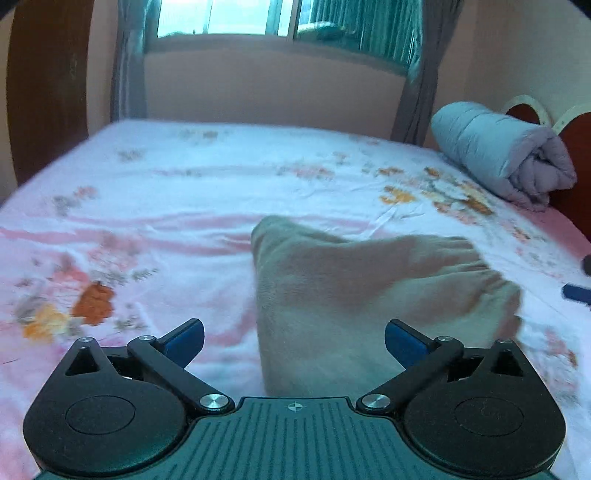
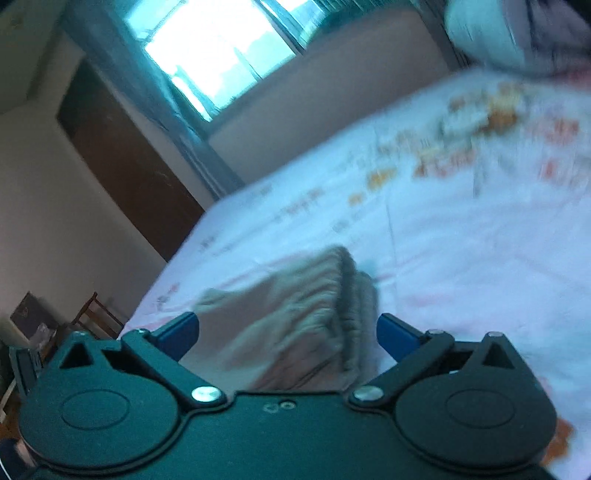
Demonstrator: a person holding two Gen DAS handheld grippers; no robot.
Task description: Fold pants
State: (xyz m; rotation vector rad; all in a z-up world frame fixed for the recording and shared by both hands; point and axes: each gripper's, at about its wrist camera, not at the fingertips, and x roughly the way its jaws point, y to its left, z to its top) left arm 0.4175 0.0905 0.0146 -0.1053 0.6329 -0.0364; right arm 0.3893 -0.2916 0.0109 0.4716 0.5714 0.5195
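Observation:
The beige pants (image 1: 354,295) lie folded in a compact bundle on the floral bed sheet (image 1: 166,206). My left gripper (image 1: 294,341) is open and empty, just above the near end of the pants. In the right wrist view the pants (image 2: 295,317) show their ribbed waistband, blurred by motion. My right gripper (image 2: 288,338) is open and empty, close over the pants. Blue pads of the right gripper (image 1: 576,291) show at the right edge of the left wrist view.
A rolled grey quilt (image 1: 502,151) lies at the head of the bed by a red headboard (image 1: 576,192). A window with curtains (image 1: 280,22) is behind the bed. A dark wooden door (image 2: 125,162) and a chair (image 2: 96,314) stand left of the bed.

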